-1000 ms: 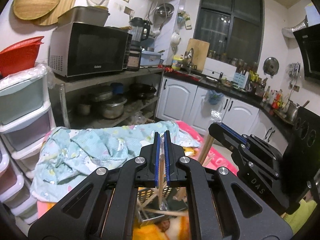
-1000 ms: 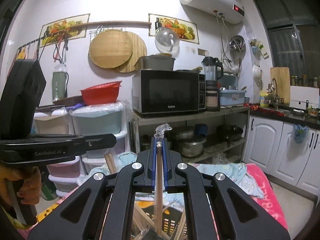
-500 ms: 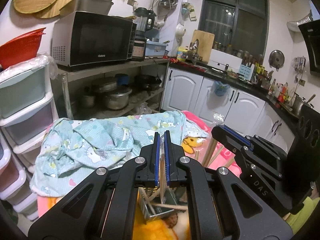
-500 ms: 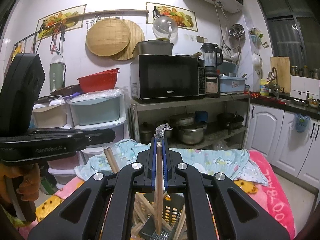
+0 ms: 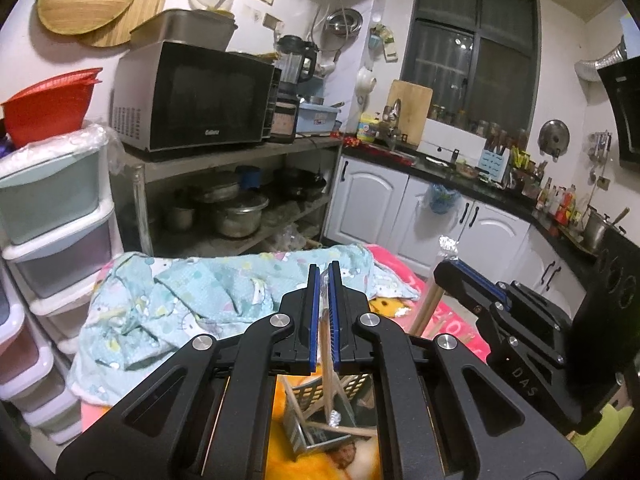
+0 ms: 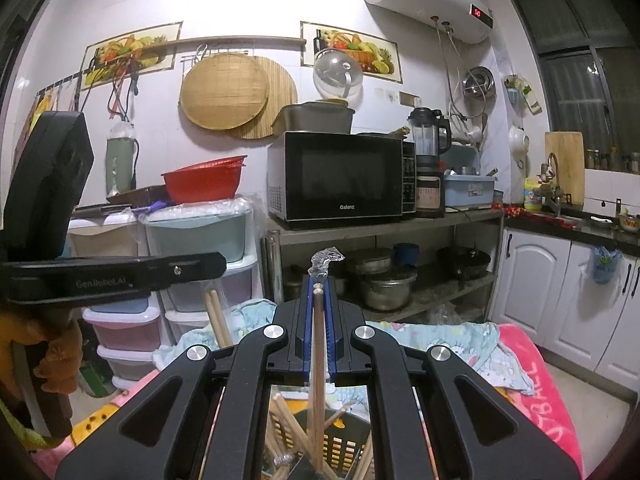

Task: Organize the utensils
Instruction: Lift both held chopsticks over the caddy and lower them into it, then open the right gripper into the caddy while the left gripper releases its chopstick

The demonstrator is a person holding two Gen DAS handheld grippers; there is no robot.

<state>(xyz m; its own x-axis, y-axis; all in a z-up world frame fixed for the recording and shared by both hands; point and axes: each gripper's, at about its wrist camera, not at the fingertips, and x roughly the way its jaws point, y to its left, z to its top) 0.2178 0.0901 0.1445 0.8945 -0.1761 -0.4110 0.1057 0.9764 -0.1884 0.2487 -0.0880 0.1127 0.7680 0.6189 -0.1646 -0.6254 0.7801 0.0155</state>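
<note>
Chopsticks are what I'm sorting, and I hold two pairs, one per gripper, each sleeved in clear plastic. Beneath everything lies one pink blanket (image 6: 536, 380) with one pale blue patterned cloth (image 5: 180, 304) crumpled across its far side. On it, right below my grippers, stands one slotted plastic basket (image 6: 340, 446), with loose wooden chopsticks (image 6: 286, 416) leaning inside at crossed angles; I cannot count them exactly.

My right gripper (image 6: 319, 292) is closed narrow on its wrapped chopsticks pair (image 6: 318, 344), which stands upright, its lower end down in the basket and the crinkled plastic tip poking above the jaws. My left gripper (image 5: 323, 276) is likewise pinched nearly shut on the other wrapped pair (image 5: 328, 368), slightly tilted, pale wood, with a foil-like scrap at its lower end over the basket. Each gripper shows in the other's view, close alongside.
</note>
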